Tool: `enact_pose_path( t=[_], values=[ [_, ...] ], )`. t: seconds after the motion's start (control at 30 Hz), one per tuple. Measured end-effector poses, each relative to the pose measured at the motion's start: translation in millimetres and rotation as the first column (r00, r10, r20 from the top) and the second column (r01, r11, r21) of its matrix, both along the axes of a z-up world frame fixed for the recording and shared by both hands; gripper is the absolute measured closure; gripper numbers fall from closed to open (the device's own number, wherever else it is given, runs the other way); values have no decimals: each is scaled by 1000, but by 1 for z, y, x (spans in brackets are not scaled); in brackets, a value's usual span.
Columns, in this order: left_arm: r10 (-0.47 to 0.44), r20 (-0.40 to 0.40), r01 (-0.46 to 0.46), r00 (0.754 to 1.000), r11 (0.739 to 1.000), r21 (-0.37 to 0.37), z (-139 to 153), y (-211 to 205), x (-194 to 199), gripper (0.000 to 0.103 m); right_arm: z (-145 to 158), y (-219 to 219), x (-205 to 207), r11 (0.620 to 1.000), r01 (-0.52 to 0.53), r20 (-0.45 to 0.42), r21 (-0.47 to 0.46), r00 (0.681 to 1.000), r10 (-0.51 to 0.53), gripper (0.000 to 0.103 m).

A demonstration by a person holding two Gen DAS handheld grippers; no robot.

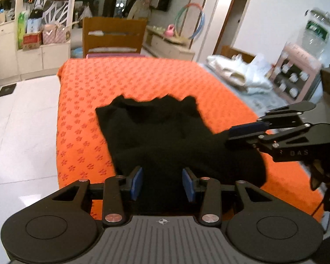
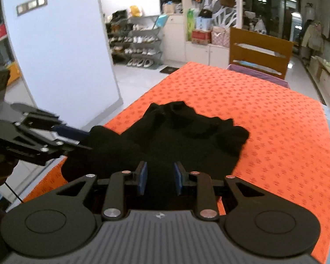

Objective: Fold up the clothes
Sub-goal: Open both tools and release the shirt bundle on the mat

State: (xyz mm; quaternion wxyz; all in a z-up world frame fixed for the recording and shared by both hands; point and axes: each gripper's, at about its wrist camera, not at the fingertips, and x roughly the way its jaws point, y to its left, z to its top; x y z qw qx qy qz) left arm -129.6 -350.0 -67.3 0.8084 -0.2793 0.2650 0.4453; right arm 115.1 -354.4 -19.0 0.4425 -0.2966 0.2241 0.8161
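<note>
A black garment (image 1: 156,132) lies bunched on the near half of a table with an orange patterned cloth (image 1: 121,79). My left gripper (image 1: 162,183) stands at its near edge with black fabric filling the gap between the blue pads. In the right wrist view the same left gripper (image 2: 85,138) holds a raised fold of the garment (image 2: 187,140) over the table's left edge. My right gripper (image 2: 160,181) also has black fabric packed between its pads. From the left wrist view, the right gripper (image 1: 228,136) clamps the garment's right side. The orange table (image 2: 275,121) stretches away behind.
A wooden chair (image 1: 114,35) stands at the table's far end. A pile of white cloth (image 1: 237,74) and a pink rack of cups (image 1: 294,74) sit to the right. A white pillar (image 2: 55,55) and a shoe rack (image 2: 138,41) stand left, over tiled floor.
</note>
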Motion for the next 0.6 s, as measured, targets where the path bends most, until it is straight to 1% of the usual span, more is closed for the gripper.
enact_pose_path(
  t=[0.07, 0.13, 0.2, 0.27, 0.3, 0.37, 0.47, 0.5, 0.53, 0.6],
  values=[
    [0, 2, 0, 1000, 1000, -7, -5, 3, -3, 59, -13, 7, 5, 1000, 18, 26, -18, 1000, -17, 74],
    [-2, 4, 2, 1000, 1000, -7, -7, 4, -6, 59, -18, 10, 14, 999, 36, 16, -31, 999, -35, 74],
    [2, 9, -2, 1000, 1000, -1, -4, 1, -10, 59, -16, 10, 20, 998, 47, 13, -30, 999, -47, 74],
    [13, 9, -13, 1000, 1000, 5, -1, -4, -15, 54, -9, 5, 23, 998, 63, 25, -14, 998, -63, 74],
    [19, 8, -19, 1000, 1000, 8, 2, -8, -18, 49, -6, 2, 27, 997, 71, 23, -8, 997, -71, 74],
    [16, 16, -16, 1000, 1000, 14, 7, -17, -27, 48, 0, -6, 37, 996, 85, 5, -5, 996, -85, 73],
    [-1, 9, 1, 1000, 1000, -5, 4, -31, -35, 42, 5, -20, 52, 996, 84, -16, -9, 996, -84, 67],
    [-9, 5, 9, 1000, 1000, -14, 3, -36, -37, 37, 5, -26, 56, 997, 74, -21, -19, 997, -74, 63],
    [-16, 1, 16, 1000, 1000, -22, 1, -41, -38, 36, 3, -31, 58, 998, 63, -24, -30, 998, -64, 60],
    [-28, -21, 28, 999, 999, -35, -8, -47, -33, 35, -3, -42, 60, 998, 33, -22, -51, 999, -34, 49]
  ],
)
